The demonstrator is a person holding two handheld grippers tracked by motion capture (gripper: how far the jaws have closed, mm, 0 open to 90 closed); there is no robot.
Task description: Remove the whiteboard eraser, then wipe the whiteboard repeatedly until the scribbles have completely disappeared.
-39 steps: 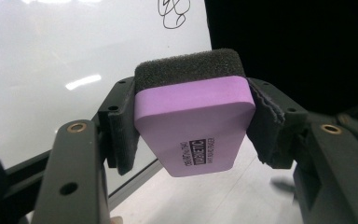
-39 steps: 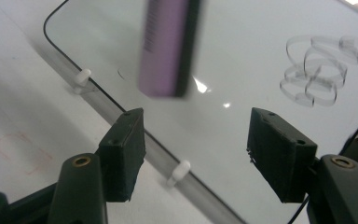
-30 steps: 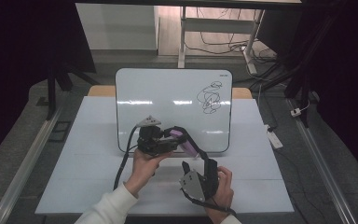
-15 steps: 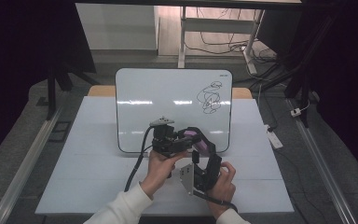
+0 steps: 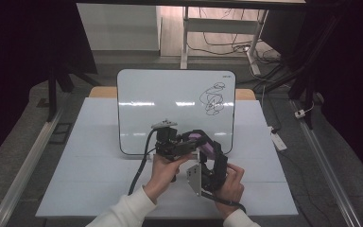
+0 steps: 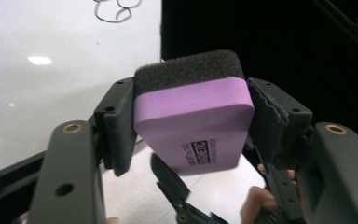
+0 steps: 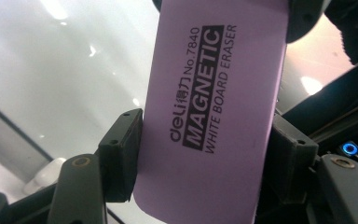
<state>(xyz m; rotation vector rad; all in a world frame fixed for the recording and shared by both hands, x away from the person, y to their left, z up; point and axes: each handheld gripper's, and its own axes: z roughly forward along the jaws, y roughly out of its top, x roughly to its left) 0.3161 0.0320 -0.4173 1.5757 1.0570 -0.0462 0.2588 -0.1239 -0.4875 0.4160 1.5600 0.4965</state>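
A purple magnetic whiteboard eraser with a black foam face is held in the air above the table's front, between both grippers. My left gripper reaches in from the left. Its jaws have just been opening, but in the left gripper view both pads still lie against the eraser. My right gripper comes up from below. Its jaws have just been closing, and in the right gripper view its pads press the eraser's long sides near its lower end.
A whiteboard lies on the white table just behind the hands, with a black scribble near its right edge. Black cables trail from both grippers. Dark floor and metal rails flank the table.
The left hand carried the eraser to the right, over the right gripper. The right gripper's jaws came up around the eraser and closed on it.
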